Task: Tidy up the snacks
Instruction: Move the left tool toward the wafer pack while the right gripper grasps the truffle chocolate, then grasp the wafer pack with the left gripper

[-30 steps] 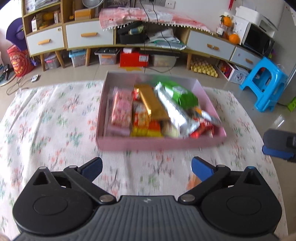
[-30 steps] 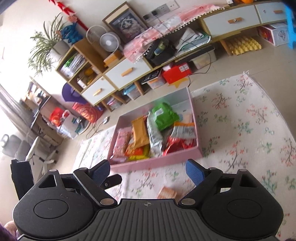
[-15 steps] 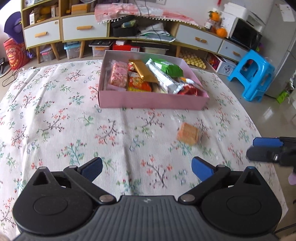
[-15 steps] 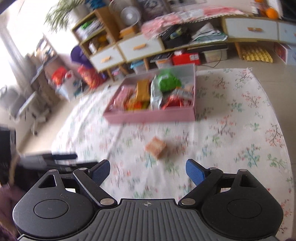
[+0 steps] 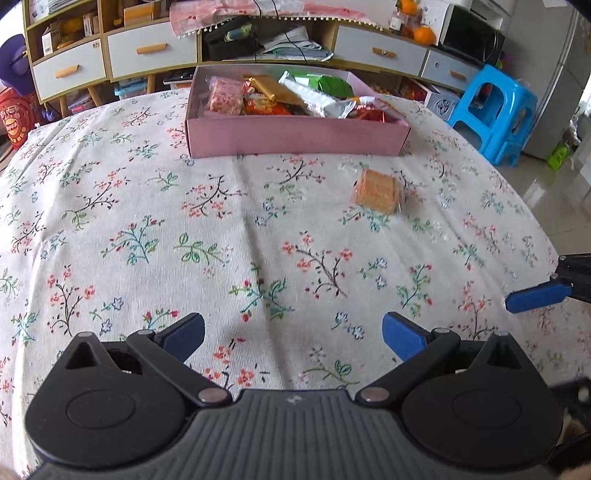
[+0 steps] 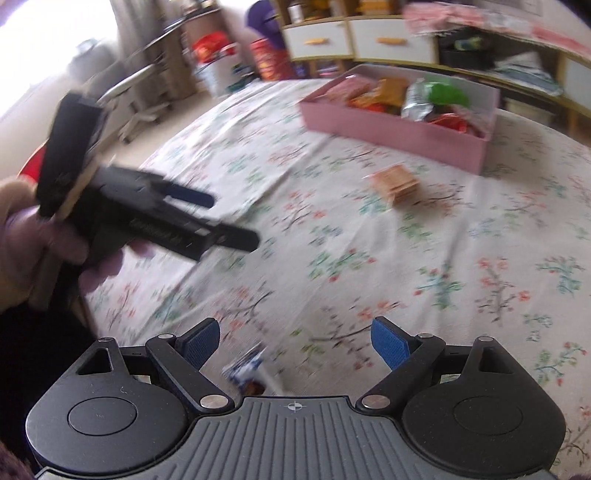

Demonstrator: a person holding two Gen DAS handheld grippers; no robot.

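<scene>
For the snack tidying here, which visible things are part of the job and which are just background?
Part of the job: pink box with snack packets inside; loose wafer packet on the floral cloth; small blue-white packet near the right gripper.

Background: blue stool; oranges; drawer cabinets.

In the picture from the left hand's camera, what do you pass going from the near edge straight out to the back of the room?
Left gripper, its jaws open and empty → flowered tablecloth → wrapped biscuit pack → pink box full of snacks → cabinet with white drawers.
</scene>
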